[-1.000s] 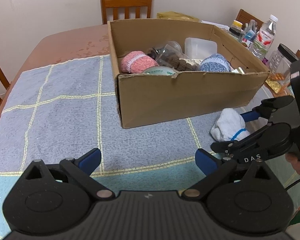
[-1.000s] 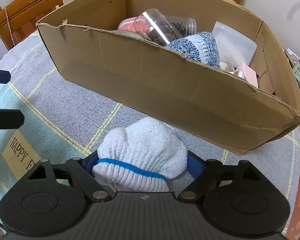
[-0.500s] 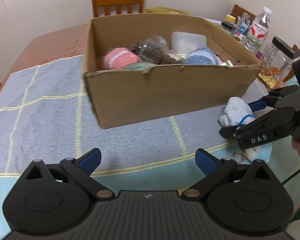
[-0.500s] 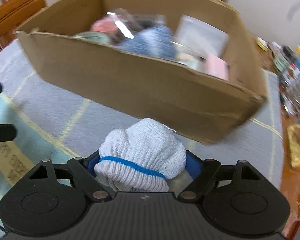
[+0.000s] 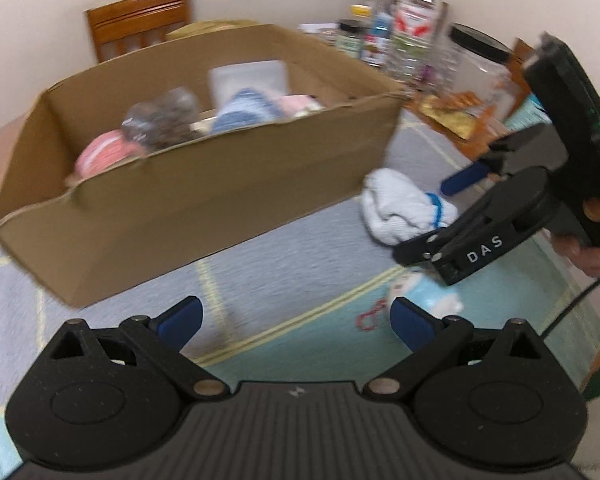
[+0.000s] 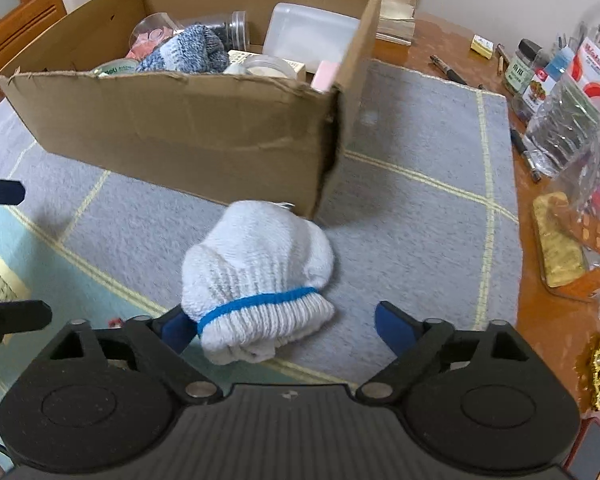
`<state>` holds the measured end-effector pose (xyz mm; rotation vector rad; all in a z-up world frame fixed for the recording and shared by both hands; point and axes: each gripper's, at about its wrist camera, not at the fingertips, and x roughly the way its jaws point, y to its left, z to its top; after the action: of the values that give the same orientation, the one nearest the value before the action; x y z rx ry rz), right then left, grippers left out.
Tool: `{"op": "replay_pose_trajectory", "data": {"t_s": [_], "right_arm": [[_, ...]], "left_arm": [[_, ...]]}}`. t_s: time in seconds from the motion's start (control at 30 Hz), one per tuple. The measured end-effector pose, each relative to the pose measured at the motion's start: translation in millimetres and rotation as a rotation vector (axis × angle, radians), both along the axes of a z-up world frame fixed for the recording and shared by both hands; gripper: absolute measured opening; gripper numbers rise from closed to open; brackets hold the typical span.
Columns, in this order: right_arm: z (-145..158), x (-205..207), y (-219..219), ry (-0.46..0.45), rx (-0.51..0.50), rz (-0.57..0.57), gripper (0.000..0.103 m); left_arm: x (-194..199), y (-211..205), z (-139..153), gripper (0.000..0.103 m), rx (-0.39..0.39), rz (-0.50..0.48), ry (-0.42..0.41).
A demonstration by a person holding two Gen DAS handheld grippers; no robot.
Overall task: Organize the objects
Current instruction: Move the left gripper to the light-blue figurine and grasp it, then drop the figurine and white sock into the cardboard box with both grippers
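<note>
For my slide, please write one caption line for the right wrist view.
Open right gripper releasing a white knitted glove bundle with blue band on the grey checked cloth, beside the brown cardboard box.

A wooden desk [image 6: 440, 46] carries a grey and teal checked cloth [image 6: 420, 216]. On the cloth sit a cardboard box [image 6: 188, 136] and a white rolled sock [image 6: 256, 276]; bottles [image 6: 560, 120] crowd the bare wood beside it.

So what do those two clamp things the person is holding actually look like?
Both are matte black plastic. The left gripper and the right gripper each have a ribbed body, two round hubs with silver pivot pins, and angular black fingers tipped with blue pads. Seen from the left one, the right gripper bears white letters "DAS" on its side, and a thin black cable trails from its handle.
</note>
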<state>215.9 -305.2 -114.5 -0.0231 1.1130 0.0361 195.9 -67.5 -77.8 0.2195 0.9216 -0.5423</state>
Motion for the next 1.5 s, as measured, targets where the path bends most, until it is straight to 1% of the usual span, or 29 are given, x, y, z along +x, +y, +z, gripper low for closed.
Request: {"op": "replay_pose_trajectory", "data": {"t_s": [0.1, 0.17, 0.3, 0.47, 0.57, 0.63, 0.73, 0.77, 0.8, 0.83, 0.87, 0.93, 1.03, 1.17, 1.33, 1.5], "right_arm": [[2, -7, -6, -0.008, 0.006, 0.026, 0.103], [6, -16, -11, -0.009, 0.022, 0.045, 0.103], [3, -23, -14, -0.007, 0.025, 0.091, 0.103], [-6, -38, -18, 0.011, 0.038, 0.154, 0.103], [-9, -49, -12, -0.014, -0.002, 0.204, 0.103], [-10, -52, -13, -0.032, 0.005, 0.207, 0.103], [-12, -56, -14, -0.071, 0.009, 0.219, 0.103], [-13, -56, -16, -0.083, 0.012, 0.224, 0.103], [-14, -58, -16, -0.097, 0.014, 0.228, 0.103], [-14, -60, -17, -0.112, 0.016, 0.232, 0.103], [-14, -62, -17, -0.125, 0.018, 0.236, 0.103], [-15, -63, -18, -0.137, 0.02, 0.235, 0.103], [-12, -60, -15, -0.123, 0.016, 0.219, 0.103], [-14, -46, -8, -0.099, 0.013, 0.218, 0.103], [-16, -28, 10, -0.11, 0.017, 0.252, 0.103], [-16, -5, 19, -0.122, 0.021, 0.262, 0.103]], "left_arm": [[-3, -11, 0, 0.1, -0.012, -0.077, -0.008], [-5, -18, 0, 0.1, -0.019, -0.127, -0.009], [-8, -31, -4, 0.1, -0.018, -0.222, -0.013], [-8, -41, -14, 0.096, -0.031, -0.301, -0.007], [-5, -48, -23, 0.085, -0.032, -0.328, 0.014], [-3, -52, -28, 0.078, -0.034, -0.335, 0.035], [0, -57, -36, 0.071, -0.035, -0.334, 0.05], [-1, -58, -36, 0.07, -0.043, -0.334, 0.036], [0, -59, -35, 0.066, -0.052, -0.333, 0.036], [1, -60, -35, 0.054, -0.066, -0.332, 0.034], [2, -59, -33, 0.049, -0.088, -0.334, 0.043], [3, -57, -33, 0.049, -0.107, -0.317, 0.051], [4, -49, -32, 0.049, -0.089, -0.287, 0.034], [5, -25, -30, 0.049, -0.067, -0.217, 0.031], [10, 5, -29, 0.049, -0.052, -0.119, 0.036], [14, 16, -29, 0.049, -0.06, -0.077, 0.038]]}}
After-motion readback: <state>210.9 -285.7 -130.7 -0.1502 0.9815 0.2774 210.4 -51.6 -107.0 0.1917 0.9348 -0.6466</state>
